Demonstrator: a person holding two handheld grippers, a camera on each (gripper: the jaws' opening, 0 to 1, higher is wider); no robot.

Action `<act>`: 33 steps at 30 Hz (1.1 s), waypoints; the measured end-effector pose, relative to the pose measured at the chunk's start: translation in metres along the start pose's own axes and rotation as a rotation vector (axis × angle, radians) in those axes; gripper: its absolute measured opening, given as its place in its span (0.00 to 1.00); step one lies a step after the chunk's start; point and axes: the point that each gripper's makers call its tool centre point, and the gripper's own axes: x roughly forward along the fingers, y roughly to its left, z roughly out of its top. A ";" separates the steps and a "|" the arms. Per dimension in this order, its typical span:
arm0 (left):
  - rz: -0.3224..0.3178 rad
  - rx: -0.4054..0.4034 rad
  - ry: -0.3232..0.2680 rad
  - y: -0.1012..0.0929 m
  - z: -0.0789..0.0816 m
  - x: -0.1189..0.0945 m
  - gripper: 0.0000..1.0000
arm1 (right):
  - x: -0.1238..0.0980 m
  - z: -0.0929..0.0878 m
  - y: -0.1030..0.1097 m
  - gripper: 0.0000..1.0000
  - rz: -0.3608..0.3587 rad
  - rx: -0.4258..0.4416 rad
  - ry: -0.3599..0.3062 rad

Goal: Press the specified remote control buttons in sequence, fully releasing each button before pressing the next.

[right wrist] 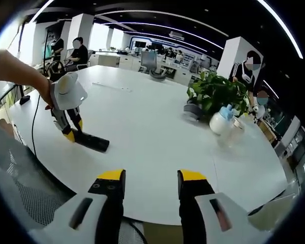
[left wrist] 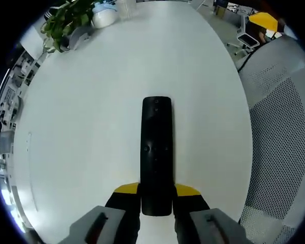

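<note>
Two tools working over a white table (left wrist: 81,127).
Left tool (left wrist: 156,195) is gripping a black remote control (left wrist: 156,152); right tool (right wrist: 150,185) is hovering open, holding nothing.

The near end of the remote (left wrist: 156,155) sits hidden between the left gripper (left wrist: 157,195) jaws, and its buttons are too small and dark to tell apart. In the right gripper view the remote is partly covered by the left gripper. The spray bottle (right wrist: 221,121) beside the plant (right wrist: 215,91) is blurred.

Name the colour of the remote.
Black; the remote shows best in the left gripper view, between the jaws.
</note>
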 end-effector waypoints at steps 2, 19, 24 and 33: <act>0.001 -0.003 -0.003 -0.002 0.000 0.000 0.24 | 0.000 0.000 0.000 0.42 0.001 -0.001 0.002; 0.008 -0.034 -0.031 -0.017 -0.002 -0.001 0.24 | 0.001 0.000 0.004 0.40 0.022 -0.008 0.001; 0.010 -0.034 -0.031 -0.024 -0.002 -0.001 0.24 | 0.000 0.000 0.004 0.40 0.021 -0.007 -0.002; 0.007 -0.031 -0.025 -0.033 -0.002 -0.001 0.24 | -0.001 0.000 0.002 0.39 0.015 0.002 -0.006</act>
